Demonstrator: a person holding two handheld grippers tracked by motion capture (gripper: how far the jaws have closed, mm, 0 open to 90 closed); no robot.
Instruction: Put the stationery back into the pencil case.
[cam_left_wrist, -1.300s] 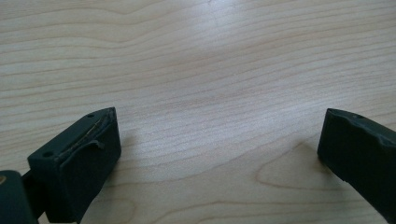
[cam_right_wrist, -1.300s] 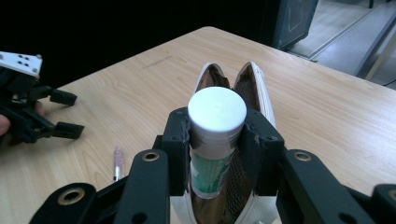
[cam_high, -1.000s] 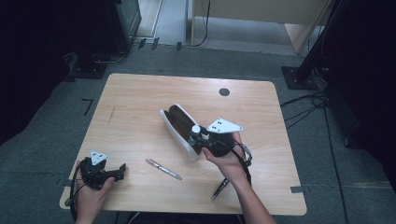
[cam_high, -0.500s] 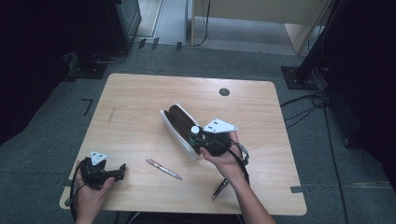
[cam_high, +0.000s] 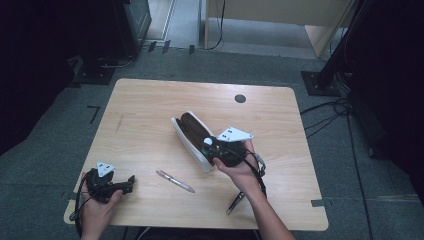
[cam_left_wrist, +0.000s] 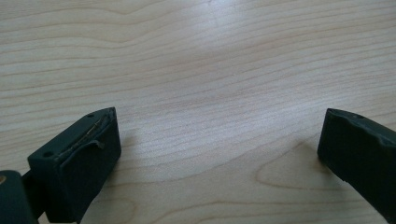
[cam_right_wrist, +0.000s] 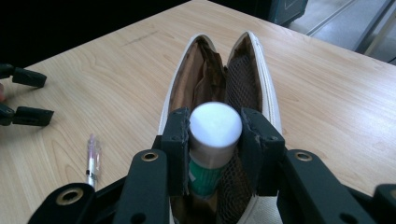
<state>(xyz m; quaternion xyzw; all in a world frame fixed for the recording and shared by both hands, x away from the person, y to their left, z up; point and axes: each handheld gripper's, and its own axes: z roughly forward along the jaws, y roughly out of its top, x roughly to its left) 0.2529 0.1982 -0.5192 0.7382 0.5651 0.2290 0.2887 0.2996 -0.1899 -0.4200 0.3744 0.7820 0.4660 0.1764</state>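
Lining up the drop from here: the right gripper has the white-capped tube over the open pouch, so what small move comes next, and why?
Probably lower the right gripper a little and open it. Its jaws are clamped on the tube, which stands directly over the gaping pouch, so the tube should drop inside.

High view overhead, facing forward-down; gripper views close along jaws, sharing the table (cam_high: 150, 105).
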